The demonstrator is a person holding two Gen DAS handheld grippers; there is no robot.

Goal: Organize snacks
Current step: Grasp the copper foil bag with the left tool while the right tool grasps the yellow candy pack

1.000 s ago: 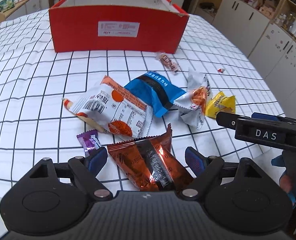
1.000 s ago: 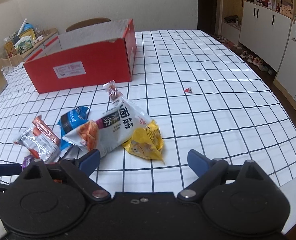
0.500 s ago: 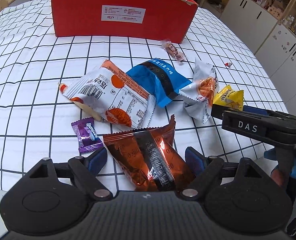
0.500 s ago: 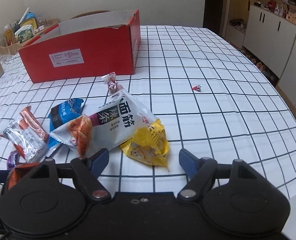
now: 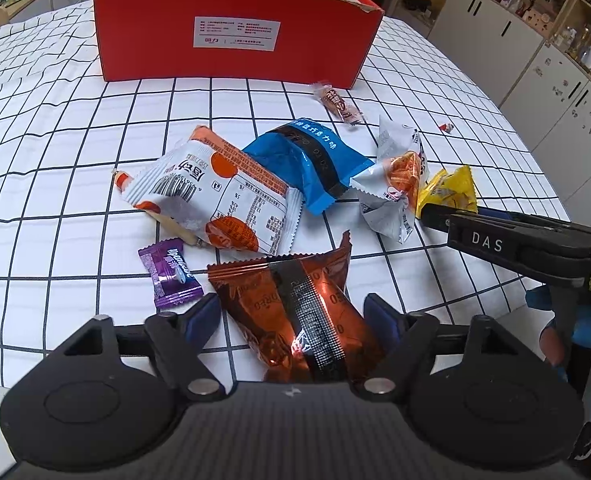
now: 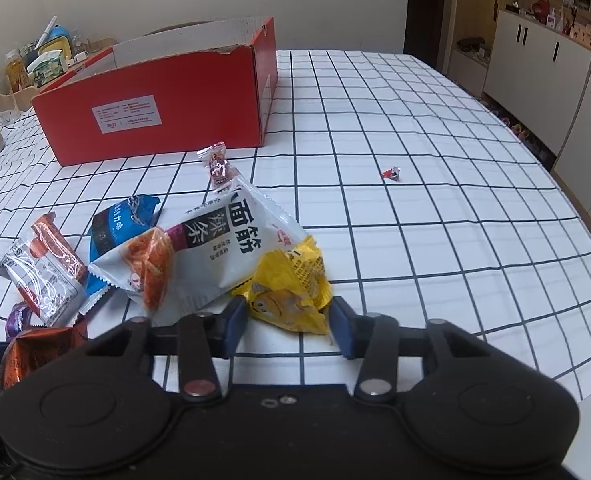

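Crinkly foil and plastic film everywhere: the snacks lie in a loose cluster on the white grid-checked cloth surface (image 6: 415, 240), all on the near side of the open red cardboard box (image 5: 235, 36), none visibly inside it yet.

Left hand-held gripper (image 5: 293, 316) straddles the shiny copper-orange foil packet (image 5: 295, 312). Its jaws have just been closing, and the right blue pad sits at the packet edge, but there's a gap at the left pad, so not clamped yet. The packet is flat with a dark centre seam and should crumple, not resist.

Right hand-held gripper (image 6: 289, 320) has the small yellow crumpled foil packet (image 6: 289, 292) between its pads. Its jaws have also just been closing, and the pads look to be touching both sides; I read it as gripped (lightly, since the foil is soft and puffy).

Both come in tilted down from the near edge, probably so the pads pinch each packet's sides off the cloth.

Relative to the box:
- white-and-orange pillow pack with a barcode (image 5: 211, 204), in front, left of centre
- blue glossy wrapper (image 5: 307, 160), just behind it
- white bag printed with orange strips (image 6: 215, 252), overlapping the yellow packet
- purple twist-end candy (image 5: 169, 276), nearest the left hand-held gripper
- small clear-wrapped brown bar (image 5: 339, 104), just beside the box's front right corner
- tiny red wrapped sweet (image 6: 391, 174), well apart to the right
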